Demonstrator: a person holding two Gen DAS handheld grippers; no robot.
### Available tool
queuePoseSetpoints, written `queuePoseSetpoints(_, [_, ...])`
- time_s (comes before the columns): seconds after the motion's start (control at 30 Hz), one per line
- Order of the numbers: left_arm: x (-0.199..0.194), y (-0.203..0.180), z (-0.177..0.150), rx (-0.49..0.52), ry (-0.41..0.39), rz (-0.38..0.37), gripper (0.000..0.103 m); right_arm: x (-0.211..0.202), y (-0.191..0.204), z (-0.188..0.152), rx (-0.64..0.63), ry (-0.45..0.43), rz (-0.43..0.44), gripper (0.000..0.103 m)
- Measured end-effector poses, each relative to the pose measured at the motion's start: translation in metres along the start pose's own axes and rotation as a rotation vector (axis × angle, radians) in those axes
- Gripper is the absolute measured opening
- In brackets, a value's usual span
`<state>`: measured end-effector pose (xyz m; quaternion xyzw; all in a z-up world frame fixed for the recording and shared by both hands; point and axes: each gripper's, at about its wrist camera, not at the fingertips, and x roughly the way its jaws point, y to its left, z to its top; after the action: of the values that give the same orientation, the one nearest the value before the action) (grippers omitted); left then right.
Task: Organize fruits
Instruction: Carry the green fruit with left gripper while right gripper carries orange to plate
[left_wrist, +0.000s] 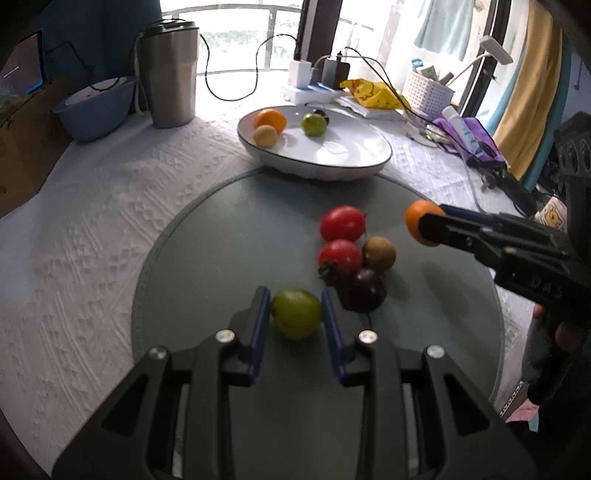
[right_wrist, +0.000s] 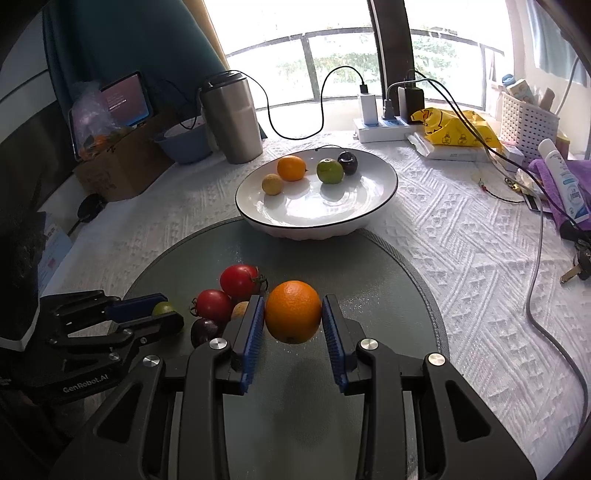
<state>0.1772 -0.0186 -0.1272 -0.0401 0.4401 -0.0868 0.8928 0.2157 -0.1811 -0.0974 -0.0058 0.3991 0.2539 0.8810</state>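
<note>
My left gripper (left_wrist: 295, 314) is shut on a green fruit (left_wrist: 296, 313) just above the round grey mat (left_wrist: 221, 258); it also shows in the right wrist view (right_wrist: 162, 314). My right gripper (right_wrist: 293, 314) is shut on an orange (right_wrist: 293, 311) and holds it above the mat; it also shows in the left wrist view (left_wrist: 424, 227). On the mat lie two red tomatoes (left_wrist: 341, 222) (left_wrist: 340, 256), a brown fruit (left_wrist: 378, 253) and a dark purple fruit (left_wrist: 365, 290). The white bowl (right_wrist: 373, 206) behind holds an orange, a yellow fruit, a green fruit and a dark plum.
A steel tumbler (right_wrist: 232, 118), a blue bowl (right_wrist: 183, 142) and a cardboard box (right_wrist: 122, 166) stand at the back left. A power strip with chargers (right_wrist: 384, 123), a yellow bag, a white basket (right_wrist: 528, 122), a purple cloth, a tube and cables crowd the right.
</note>
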Motion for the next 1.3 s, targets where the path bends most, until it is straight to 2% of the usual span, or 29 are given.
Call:
queuePoseSetpoints(0.5, [-0.005, 0.0, 0.002, 0.005, -0.017, 0.001, 0.029, -0.01, -0.006, 0.005, 0.004, -0.023, -0.008, 0.034])
queuePoseSetpoints(1.3, [-0.015, 0.001, 0.061, 0.031, -0.105, 0.014, 0.029, -0.011, -0.028, 0.051, -0.002, -0.074, -0.022, 0.034])
